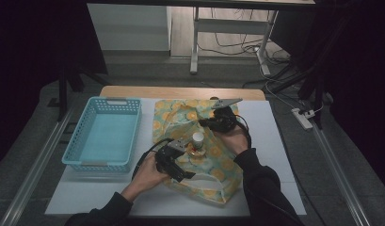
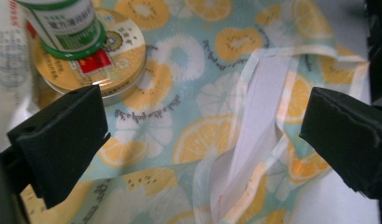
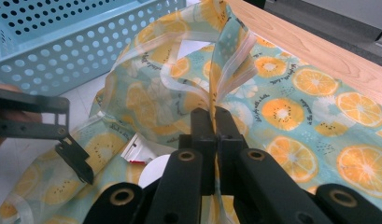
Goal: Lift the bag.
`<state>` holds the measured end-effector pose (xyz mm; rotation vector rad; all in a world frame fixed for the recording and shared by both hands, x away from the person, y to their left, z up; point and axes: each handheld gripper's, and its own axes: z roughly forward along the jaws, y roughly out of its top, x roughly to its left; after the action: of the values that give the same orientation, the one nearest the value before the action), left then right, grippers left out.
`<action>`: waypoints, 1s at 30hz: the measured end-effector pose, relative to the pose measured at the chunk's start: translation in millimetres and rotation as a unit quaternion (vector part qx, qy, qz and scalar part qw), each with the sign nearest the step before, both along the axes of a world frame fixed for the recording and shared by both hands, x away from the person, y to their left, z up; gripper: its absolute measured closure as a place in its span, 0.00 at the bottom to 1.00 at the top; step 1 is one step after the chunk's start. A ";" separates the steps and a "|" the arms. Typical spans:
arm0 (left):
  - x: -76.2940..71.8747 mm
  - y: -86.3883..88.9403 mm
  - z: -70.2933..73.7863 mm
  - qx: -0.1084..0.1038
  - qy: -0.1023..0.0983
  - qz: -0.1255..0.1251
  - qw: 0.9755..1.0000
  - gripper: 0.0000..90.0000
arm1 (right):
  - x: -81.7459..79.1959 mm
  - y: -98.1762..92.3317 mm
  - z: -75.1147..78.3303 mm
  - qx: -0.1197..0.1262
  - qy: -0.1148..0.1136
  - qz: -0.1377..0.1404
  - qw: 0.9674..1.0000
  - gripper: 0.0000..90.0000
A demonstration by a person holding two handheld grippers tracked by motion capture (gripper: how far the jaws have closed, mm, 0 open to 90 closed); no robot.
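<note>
A bag (image 1: 218, 169) printed with orange slices lies across the white mat. Inside its mouth a small white-capped bottle (image 1: 198, 139) stands on a round gold tin (image 1: 197, 153). My right gripper (image 1: 203, 123) is shut on the bag's upper rim (image 3: 226, 60) and holds it raised; its jaws (image 3: 213, 116) pinch the fabric. My left gripper (image 1: 185, 169) is open just left of the tin. In the left gripper view the wide-apart jaws (image 2: 205, 126) hover over the bag's lower rim (image 2: 254, 140), with the bottle (image 2: 62, 23) and tin (image 2: 118, 60) at upper left.
A light blue perforated basket (image 1: 105, 136) stands left of the bag, close to it (image 3: 62, 42). The wooden table edge (image 1: 180, 92) runs behind the white mat (image 1: 275, 141). Bare mat lies right of the bag.
</note>
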<state>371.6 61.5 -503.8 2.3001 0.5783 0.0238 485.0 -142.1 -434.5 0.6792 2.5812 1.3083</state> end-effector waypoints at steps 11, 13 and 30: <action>5.4 -7.7 -22.6 0.025 0.001 -0.021 0.999 0.04 | -0.7 0.9 -2.9 0.000 0.004 0.001 1.000 1.00; 5.8 -8.3 -25.4 0.036 -0.003 -0.019 0.999 0.06 | -0.5 0.5 -3.3 0.000 0.004 0.001 1.000 1.00; -0.7 -5.1 -23.3 0.057 0.002 -0.026 0.998 0.96 | -0.7 -3.1 -4.8 -0.001 0.006 0.000 1.000 1.00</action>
<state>371.0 56.4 -527.1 2.4262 0.5321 0.0288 484.2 -145.2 -439.4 0.6888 2.5918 1.3042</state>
